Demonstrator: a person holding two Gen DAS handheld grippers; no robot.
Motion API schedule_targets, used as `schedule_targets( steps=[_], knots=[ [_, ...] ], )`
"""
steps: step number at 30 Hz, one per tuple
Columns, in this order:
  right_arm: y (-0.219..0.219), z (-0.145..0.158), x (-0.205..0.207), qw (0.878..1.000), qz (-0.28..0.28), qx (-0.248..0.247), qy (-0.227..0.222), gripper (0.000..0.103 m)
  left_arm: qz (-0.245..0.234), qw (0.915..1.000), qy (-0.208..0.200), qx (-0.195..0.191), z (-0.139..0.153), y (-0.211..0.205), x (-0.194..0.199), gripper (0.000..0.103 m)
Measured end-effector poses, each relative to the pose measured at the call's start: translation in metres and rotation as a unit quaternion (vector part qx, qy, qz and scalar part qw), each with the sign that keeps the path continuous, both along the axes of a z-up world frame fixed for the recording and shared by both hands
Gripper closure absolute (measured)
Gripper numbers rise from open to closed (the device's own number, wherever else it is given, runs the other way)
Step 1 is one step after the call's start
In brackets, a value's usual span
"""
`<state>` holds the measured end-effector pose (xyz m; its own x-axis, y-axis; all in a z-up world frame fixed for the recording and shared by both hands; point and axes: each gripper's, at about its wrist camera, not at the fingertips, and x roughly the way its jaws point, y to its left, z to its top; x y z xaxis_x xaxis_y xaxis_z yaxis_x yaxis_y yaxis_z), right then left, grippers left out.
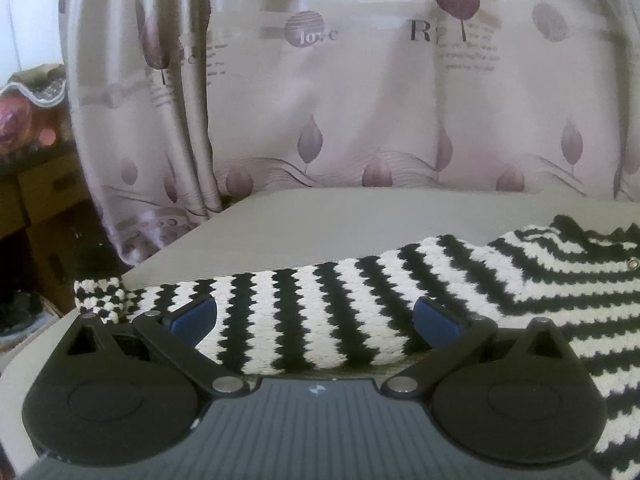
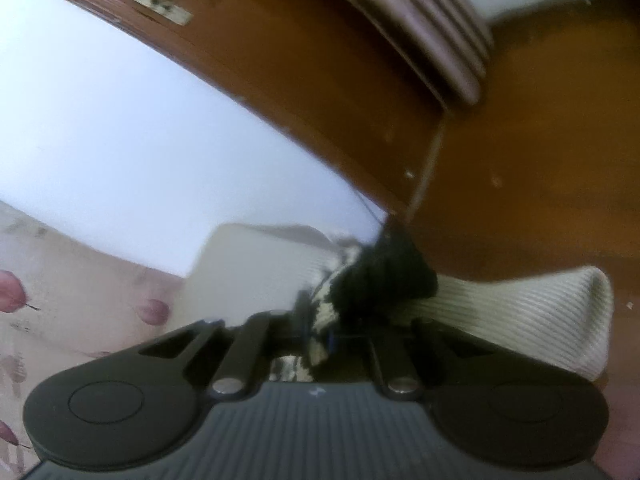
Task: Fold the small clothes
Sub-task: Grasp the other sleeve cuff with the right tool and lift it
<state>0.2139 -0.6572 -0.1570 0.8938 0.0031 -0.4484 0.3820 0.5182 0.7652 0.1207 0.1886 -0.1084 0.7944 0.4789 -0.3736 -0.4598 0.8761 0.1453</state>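
A black-and-white zigzag-striped knit sweater (image 1: 360, 304) lies on a grey mat (image 1: 312, 220); its sleeve stretches left, with the cuff (image 1: 100, 298) hanging over the mat's left edge. My left gripper (image 1: 314, 322) is open, its blue pads (image 1: 192, 318) on either side of the sleeve, just above it. In the blurred, tilted right wrist view, my right gripper (image 2: 320, 340) is shut on a bunched piece of the sweater (image 2: 376, 280) and holds it up off the mat (image 2: 540, 316).
A pale curtain with purple leaf prints (image 1: 340, 100) hangs right behind the mat. Brown cardboard boxes (image 1: 44, 208) stand at the left. The right wrist view shows a brown wooden door (image 2: 520, 160), a white wall (image 2: 140, 140) and a brass latch (image 2: 160, 0).
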Motion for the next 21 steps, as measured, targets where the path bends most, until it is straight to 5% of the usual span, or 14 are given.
schedule_targets(
  steps=[9, 15, 21],
  knots=[
    [0.093, 0.085, 0.035, 0.99, 0.096, 0.009, -0.101, 0.094, -0.043, 0.9982, 0.009, 0.04, -0.008, -0.019, 0.0, 0.0],
    [0.207, 0.119, 0.074, 0.965, 0.206, 0.029, -0.159, 0.094, -0.06, 0.9966, 0.006, 0.056, -0.01, -0.026, -0.002, 0.0],
    [0.331, 0.117, 0.094, 0.935, 0.31, 0.048, -0.166, 0.094, -0.058, 0.9979, 0.002, 0.03, -0.009, -0.019, -0.003, 0.0]
  ],
)
